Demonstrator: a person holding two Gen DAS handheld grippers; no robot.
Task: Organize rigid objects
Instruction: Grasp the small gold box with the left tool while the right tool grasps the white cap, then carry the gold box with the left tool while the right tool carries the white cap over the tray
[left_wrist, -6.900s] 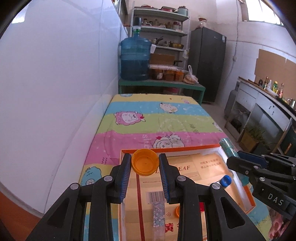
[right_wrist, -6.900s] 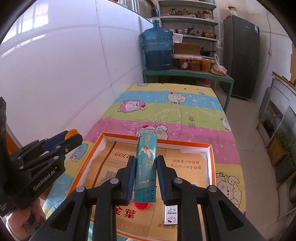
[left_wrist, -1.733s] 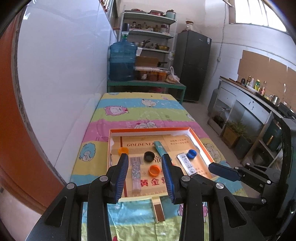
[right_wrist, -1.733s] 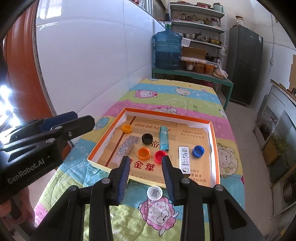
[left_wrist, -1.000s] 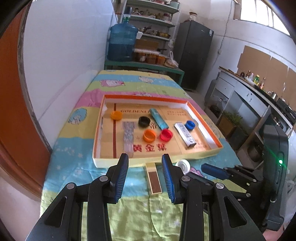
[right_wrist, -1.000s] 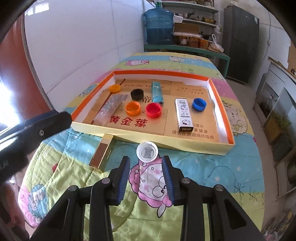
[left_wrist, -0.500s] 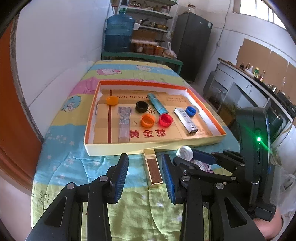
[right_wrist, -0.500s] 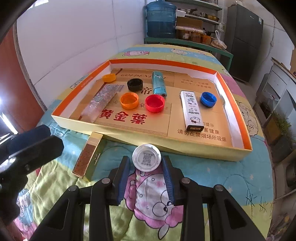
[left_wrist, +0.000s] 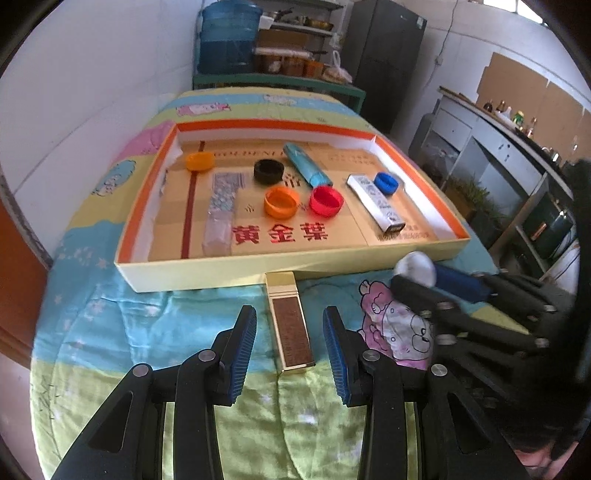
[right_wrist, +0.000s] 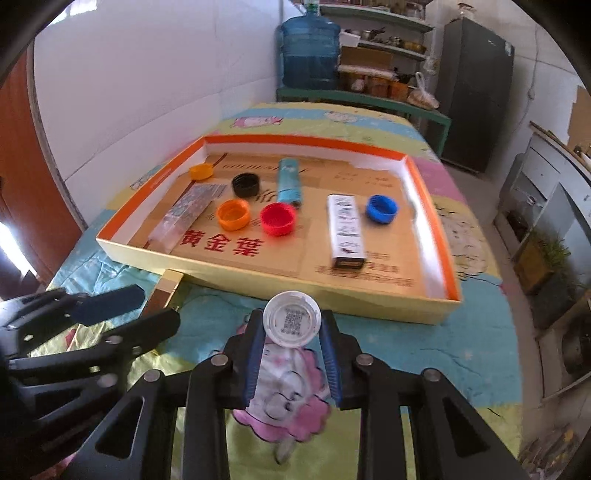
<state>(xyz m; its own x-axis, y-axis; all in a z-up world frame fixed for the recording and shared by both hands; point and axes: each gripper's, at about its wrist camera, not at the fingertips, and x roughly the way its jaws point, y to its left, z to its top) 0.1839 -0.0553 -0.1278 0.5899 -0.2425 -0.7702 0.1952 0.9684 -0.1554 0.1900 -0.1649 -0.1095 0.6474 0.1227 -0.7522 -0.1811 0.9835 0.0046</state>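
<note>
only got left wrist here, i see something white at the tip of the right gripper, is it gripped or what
observer: the white cap sits right between the right gripper's blue pads. They look to be against its rim on both sides, and the jaws are closing.
operator: which way is the cap facing
observer: its open side is tilted toward the right wrist camera, and there is a qr code printed inside it.
</note>
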